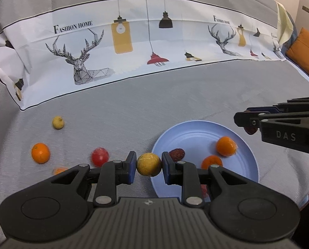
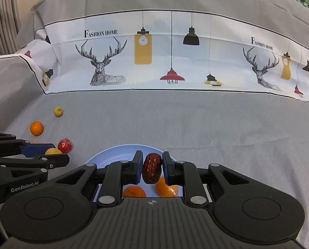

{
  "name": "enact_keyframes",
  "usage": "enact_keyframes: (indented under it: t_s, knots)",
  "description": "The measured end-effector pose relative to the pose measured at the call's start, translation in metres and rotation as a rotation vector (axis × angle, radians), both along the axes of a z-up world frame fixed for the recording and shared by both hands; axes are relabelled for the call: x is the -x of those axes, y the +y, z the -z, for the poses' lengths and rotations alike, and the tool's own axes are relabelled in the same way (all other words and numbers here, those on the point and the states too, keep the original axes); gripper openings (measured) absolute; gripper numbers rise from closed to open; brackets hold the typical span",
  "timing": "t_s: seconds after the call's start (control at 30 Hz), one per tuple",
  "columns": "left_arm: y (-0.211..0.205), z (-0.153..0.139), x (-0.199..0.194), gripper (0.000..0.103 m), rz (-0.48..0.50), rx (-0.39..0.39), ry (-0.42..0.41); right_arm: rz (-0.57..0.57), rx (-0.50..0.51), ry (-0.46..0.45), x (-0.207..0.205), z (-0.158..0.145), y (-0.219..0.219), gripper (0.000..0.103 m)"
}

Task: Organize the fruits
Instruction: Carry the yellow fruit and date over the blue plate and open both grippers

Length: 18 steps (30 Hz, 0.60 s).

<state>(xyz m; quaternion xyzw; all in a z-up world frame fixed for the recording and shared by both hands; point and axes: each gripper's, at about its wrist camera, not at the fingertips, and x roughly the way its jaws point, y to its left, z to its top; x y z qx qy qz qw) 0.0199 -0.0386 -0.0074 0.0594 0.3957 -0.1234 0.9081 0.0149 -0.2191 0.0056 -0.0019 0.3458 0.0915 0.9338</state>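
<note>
The left gripper (image 1: 149,164) is closed on a round yellow fruit (image 1: 148,164), held just at the near-left rim of the light blue plate (image 1: 187,130). The right gripper (image 2: 152,168) clamps a wrinkled red date (image 2: 152,168) over the plate's far side. On the plate lie two oranges (image 1: 226,146) (image 1: 211,162) and another date (image 1: 176,154). Left of the plate, on the grey cloth (image 1: 133,112), sit a red fruit (image 1: 100,156) close by, an orange (image 1: 40,152) further out, a small yellow fruit (image 1: 58,122) beyond it, and another orange piece (image 1: 60,170) half hidden behind the left gripper's finger.
</note>
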Motion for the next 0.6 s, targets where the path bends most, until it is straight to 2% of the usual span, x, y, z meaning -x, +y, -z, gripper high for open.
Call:
enact_keyframes:
  t_s: [0.6]
  knots:
    - [-0.014,0.011,0.004,0.029,0.083,-0.022,0.038,-0.014,0.036,0.07,-0.003,0.008,0.003,0.021]
